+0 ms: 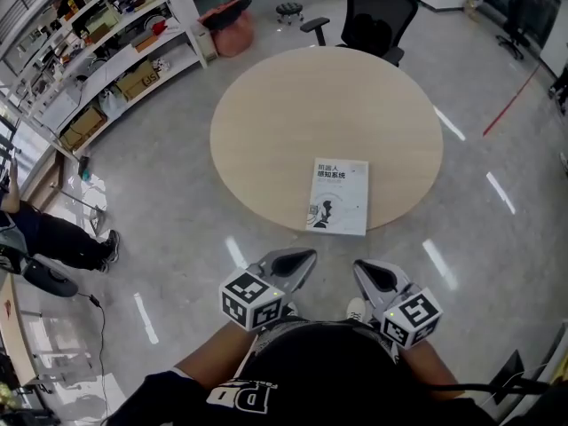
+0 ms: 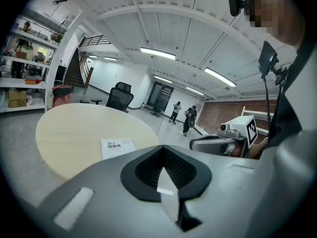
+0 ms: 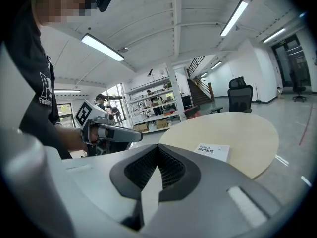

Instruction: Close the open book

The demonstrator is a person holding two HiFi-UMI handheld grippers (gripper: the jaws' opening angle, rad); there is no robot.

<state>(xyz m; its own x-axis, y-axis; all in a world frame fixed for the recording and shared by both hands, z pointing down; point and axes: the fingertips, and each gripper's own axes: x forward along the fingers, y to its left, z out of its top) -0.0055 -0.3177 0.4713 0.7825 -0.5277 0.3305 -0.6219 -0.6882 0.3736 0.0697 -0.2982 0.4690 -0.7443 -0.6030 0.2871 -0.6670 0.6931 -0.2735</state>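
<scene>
floor (image 1: 169, 193): glossy grey, open all round the tabletop. A bare strip lies between the fingers and the tabletop's near rim.
tabletop (image 1: 293, 105): round, pale wood, ahead of both sets of fingers. Bare except for the book, with wide free surface beyond it and to either side.
shelving (image 1: 98, 51): far ahead-left of the fingers, white open racks crowded with small items too small to name.
office chair (image 1: 377, 16): black, at the tabletop's far rim, straight beyond the fingers.
red-orange bin (image 1: 232, 29): by the end of the shelving, a dark thing lying across its top. Cannot tell what is inside.
cardboard boxes (image 1: 138, 80): on the lower shelves, contents not visible.
book (image 1: 339, 196): already shut, white cover up, flat on the tabletop. It sits ahead of the fingers and roughly between the two pairs, clear of both, its near edge just at the tabletop's near rim.
left gripper (image 1: 306, 257): held close to the person's torso and aimed toward the tabletop. Fingers (image 2: 148, 168) are pressed together with nothing between them.
right gripper (image 1: 364, 272): beside the left one, apart from it. Fingers (image 3: 171, 170) are closed against each other and empty.
</scene>
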